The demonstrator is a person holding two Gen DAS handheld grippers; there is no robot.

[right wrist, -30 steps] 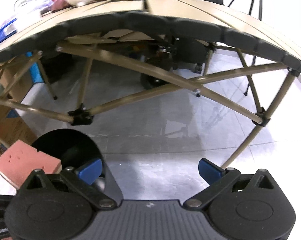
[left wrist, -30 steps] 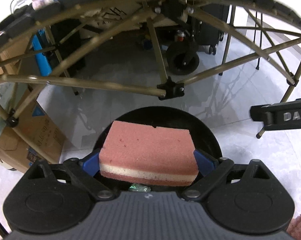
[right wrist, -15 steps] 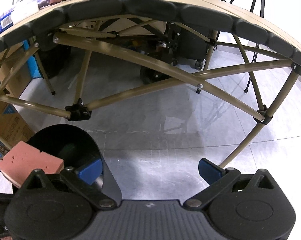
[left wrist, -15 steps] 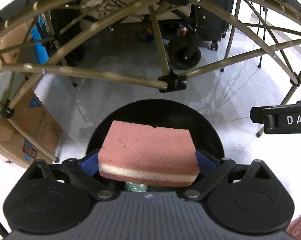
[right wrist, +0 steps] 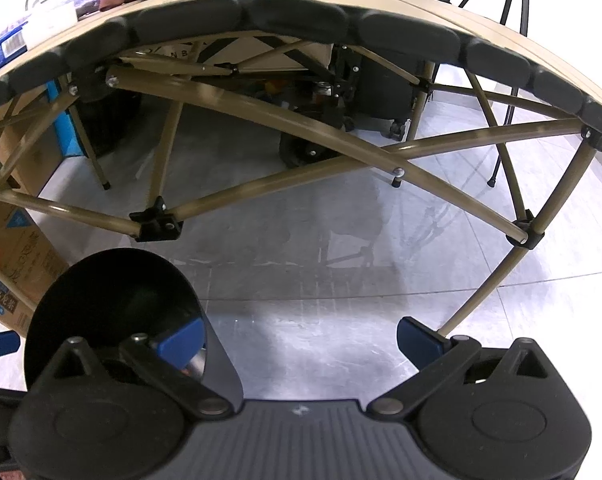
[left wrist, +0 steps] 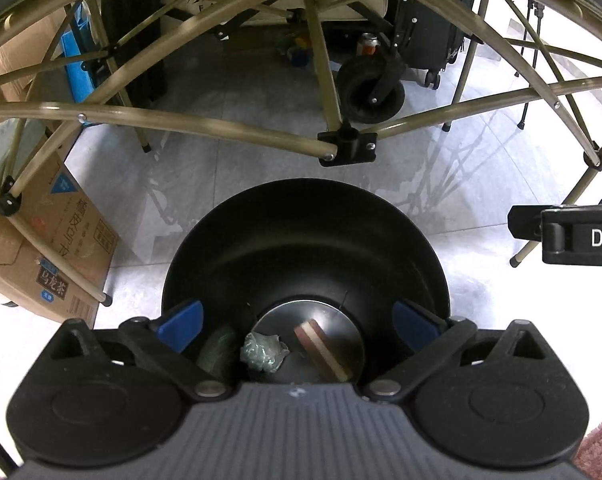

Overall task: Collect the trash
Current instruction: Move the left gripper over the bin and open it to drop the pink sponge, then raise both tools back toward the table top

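Our left gripper hangs released over the bin, sponge inside; dipping lower risks knocking the rim.

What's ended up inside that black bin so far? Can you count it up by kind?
Inside the black bin:
Pink sponge: 1
Crumpled pale-green wrapper: 1
Dark green item, too dim to identify: 1
Total: 3

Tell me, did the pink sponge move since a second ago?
Yes. The sponge dropped from between the left tongs, which stand open and empty, down to the bottom of the black bin, beside a crumpled green wrapper.
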